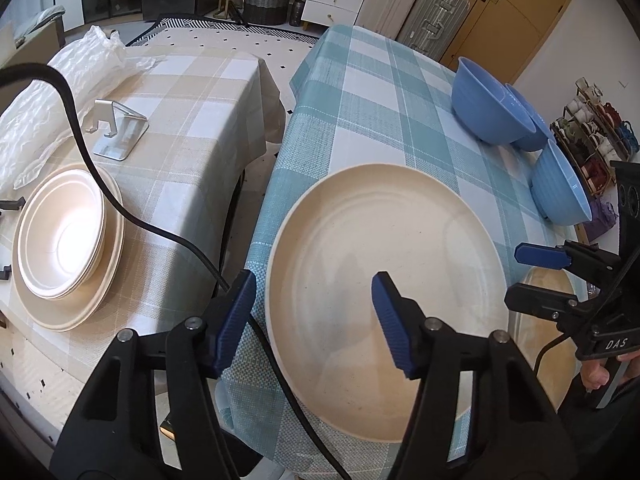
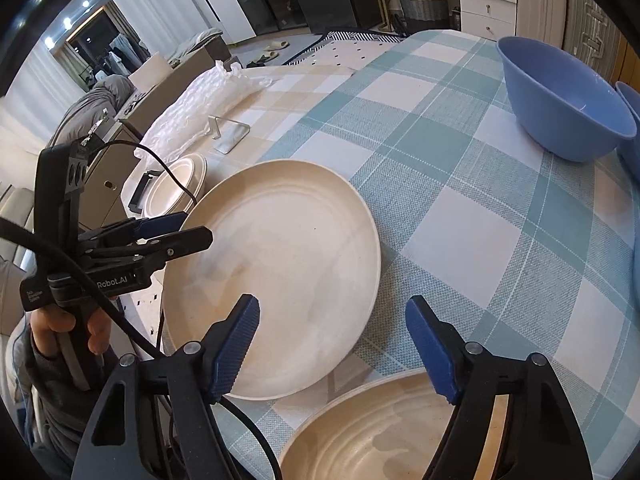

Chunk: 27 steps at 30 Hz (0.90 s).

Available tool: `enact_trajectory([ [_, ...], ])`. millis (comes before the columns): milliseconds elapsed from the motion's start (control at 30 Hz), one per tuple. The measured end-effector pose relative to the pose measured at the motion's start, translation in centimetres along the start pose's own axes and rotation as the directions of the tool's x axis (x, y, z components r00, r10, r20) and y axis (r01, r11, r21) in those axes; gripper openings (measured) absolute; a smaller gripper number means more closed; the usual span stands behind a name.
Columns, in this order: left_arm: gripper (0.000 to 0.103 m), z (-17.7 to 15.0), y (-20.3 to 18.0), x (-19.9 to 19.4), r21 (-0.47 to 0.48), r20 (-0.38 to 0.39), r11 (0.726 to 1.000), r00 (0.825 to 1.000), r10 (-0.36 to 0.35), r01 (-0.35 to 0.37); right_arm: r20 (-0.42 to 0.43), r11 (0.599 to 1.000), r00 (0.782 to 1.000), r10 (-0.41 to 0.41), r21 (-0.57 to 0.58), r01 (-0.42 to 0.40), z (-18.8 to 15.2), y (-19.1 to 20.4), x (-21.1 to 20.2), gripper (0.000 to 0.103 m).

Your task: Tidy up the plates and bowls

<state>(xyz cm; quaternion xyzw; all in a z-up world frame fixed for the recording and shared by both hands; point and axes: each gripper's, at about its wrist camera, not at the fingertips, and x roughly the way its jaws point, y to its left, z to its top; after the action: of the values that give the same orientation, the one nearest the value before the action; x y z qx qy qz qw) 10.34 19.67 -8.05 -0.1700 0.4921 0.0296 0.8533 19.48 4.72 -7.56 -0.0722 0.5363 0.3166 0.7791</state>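
Three blue bowls (image 1: 520,120) beyond cream plate (image 1: 384,240)

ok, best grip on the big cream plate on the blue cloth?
Take the cream plate by its raised rim at the side overhanging the table edge, coming from the left. It lies flat, so only there can one of the left gripper jaws slip underneath.
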Motion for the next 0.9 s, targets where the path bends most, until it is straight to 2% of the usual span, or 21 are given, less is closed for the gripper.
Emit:
enact_trajectory([
  [33,0.053,0.0,0.0,0.1,0.003,0.0,1.0,1.0,0.002,-0.002,-0.003,1.0,1.0,0.0,-0.003,0.0,0.0,0.0,0.1,0.078],
  [133,0.046,-0.1,0.0,0.4,0.013,-0.006,1.0,1.0,0.012,-0.012,-0.019,1.0,1.0,0.011,-0.002,-0.011,0.2,-0.1,0.6,0.068],
  [467,0.029,-0.5,0.4,0.8,0.006,-0.009,0.999,0.999,0.032,-0.032,-0.057,1.0,0.998,0.015,0.014,-0.014,0.4,0.0,2.4,0.06],
  [567,0.026,-0.6,0.4,1.0,0.013,-0.013,0.999,0.999,0.041,-0.041,-0.06,1.0,0.998,-0.004,0.014,0.005,0.3,0.1,2.6,0.05],
  [700,0.024,-0.8,0.4,1.1,0.021,-0.007,0.998,0.998,0.054,-0.054,-0.053,1.0,0.998,-0.018,0.014,0.019,0.3,0.1,3.0,0.045],
  [900,0.016,-1.0,0.5,1.0,0.03,0.003,0.997,0.997,0.072,-0.072,-0.035,0.999,0.999,-0.033,0.01,0.033,0.0,-0.3,3.6,0.029],
])
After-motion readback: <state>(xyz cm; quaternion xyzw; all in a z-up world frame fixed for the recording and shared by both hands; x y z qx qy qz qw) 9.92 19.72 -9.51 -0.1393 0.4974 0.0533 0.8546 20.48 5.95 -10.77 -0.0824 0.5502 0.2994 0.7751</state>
